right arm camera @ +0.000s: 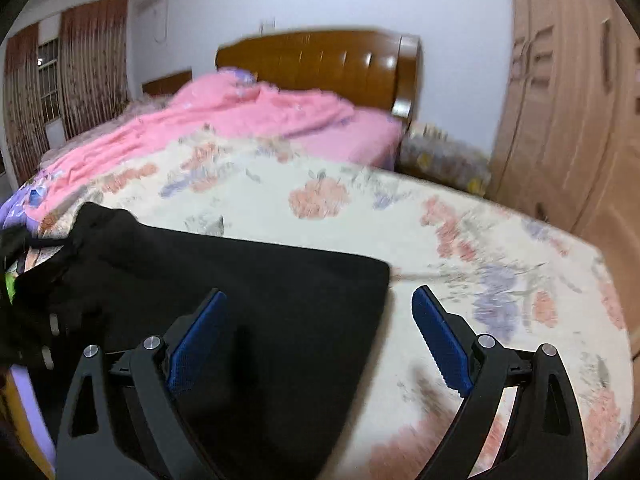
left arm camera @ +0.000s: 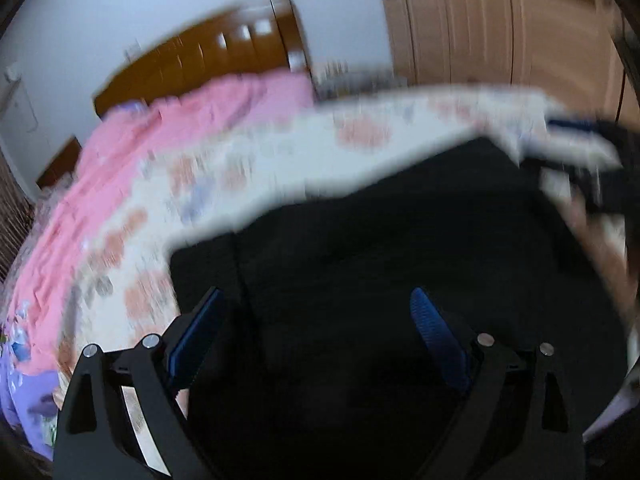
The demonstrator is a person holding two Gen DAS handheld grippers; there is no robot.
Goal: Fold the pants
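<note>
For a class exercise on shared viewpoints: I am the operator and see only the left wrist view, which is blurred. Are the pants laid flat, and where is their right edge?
Observer: In the right wrist view the black pants lie flat on the floral bedspread, their straight right edge between the open right gripper fingers.
Operator: Is the other end flat too?
Observer: No, the far left end is bunched.
Operator: Is the right gripper holding cloth?
Observer: No, its jaws are apart.
</note>
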